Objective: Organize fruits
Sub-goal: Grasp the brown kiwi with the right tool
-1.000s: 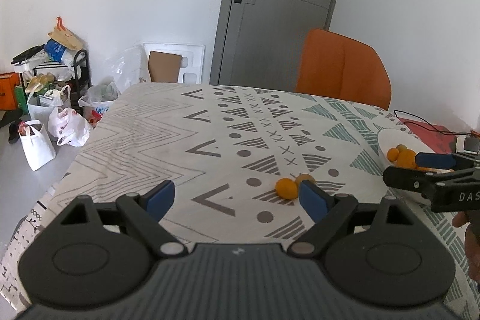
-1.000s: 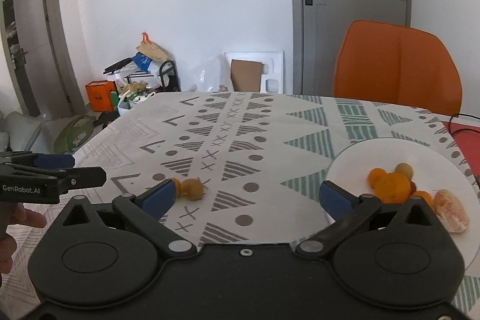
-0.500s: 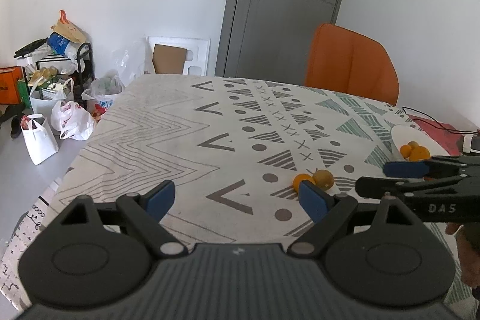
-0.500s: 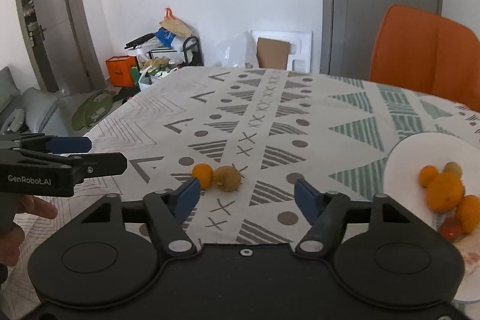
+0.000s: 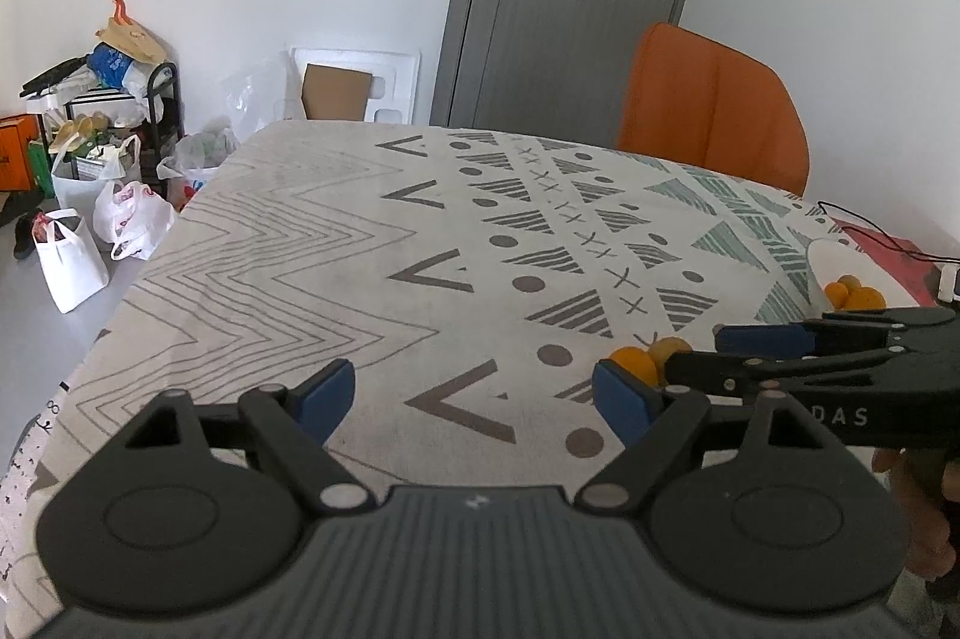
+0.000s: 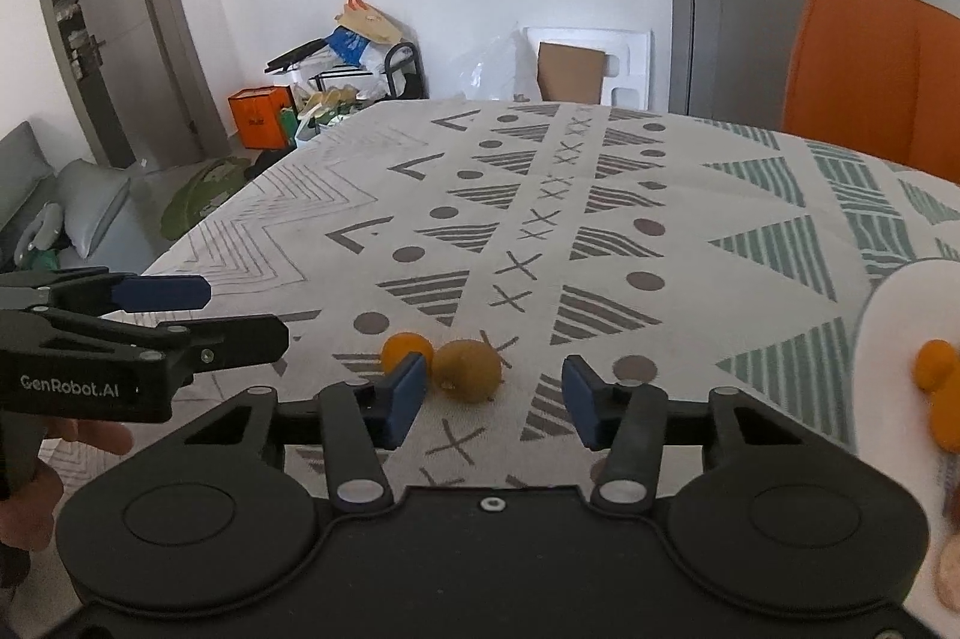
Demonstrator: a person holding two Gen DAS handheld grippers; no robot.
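Wide-open left tool (image 5: 474, 399) above tablecloth (image 5: 336, 267), two small fruits (image 5: 648, 358) beside right tool (image 5: 744, 354).

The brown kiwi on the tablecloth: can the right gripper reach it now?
Probably yes. The right gripper is open, and the kiwi lies just ahead between its fingers. Only the small orange fruit touches it, at the left.

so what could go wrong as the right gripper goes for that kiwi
The kiwi touches the small orange, and the open right gripper has one finger right at that orange, so closing may knock it rolling. Round fruit could also slip from the pads. The left gripper hovers close, risking a bump.
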